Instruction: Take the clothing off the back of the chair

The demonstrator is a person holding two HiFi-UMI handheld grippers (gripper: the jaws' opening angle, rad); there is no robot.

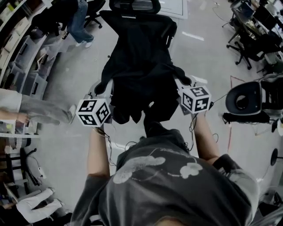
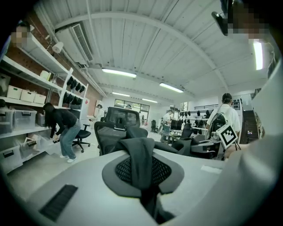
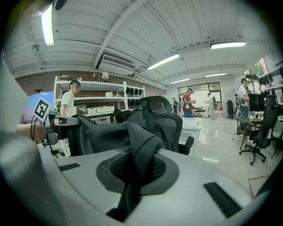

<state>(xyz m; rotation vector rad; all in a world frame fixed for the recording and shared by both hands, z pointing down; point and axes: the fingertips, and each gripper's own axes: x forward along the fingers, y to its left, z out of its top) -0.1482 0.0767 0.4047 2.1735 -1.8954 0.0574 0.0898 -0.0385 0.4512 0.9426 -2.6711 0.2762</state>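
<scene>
Black clothing [image 1: 132, 88], black chair [image 1: 135, 6], grey floor [image 1: 208, 53]

Left gripper [image 2: 142, 170], right gripper [image 3: 134, 174]: jaws clamped.

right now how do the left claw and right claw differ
The left claw pinches a narrow flat fold of the black clothing; the right claw pinches a thicker bunched fold. In the head view the left claw sits lower than the right. Both are shut on it.
</scene>
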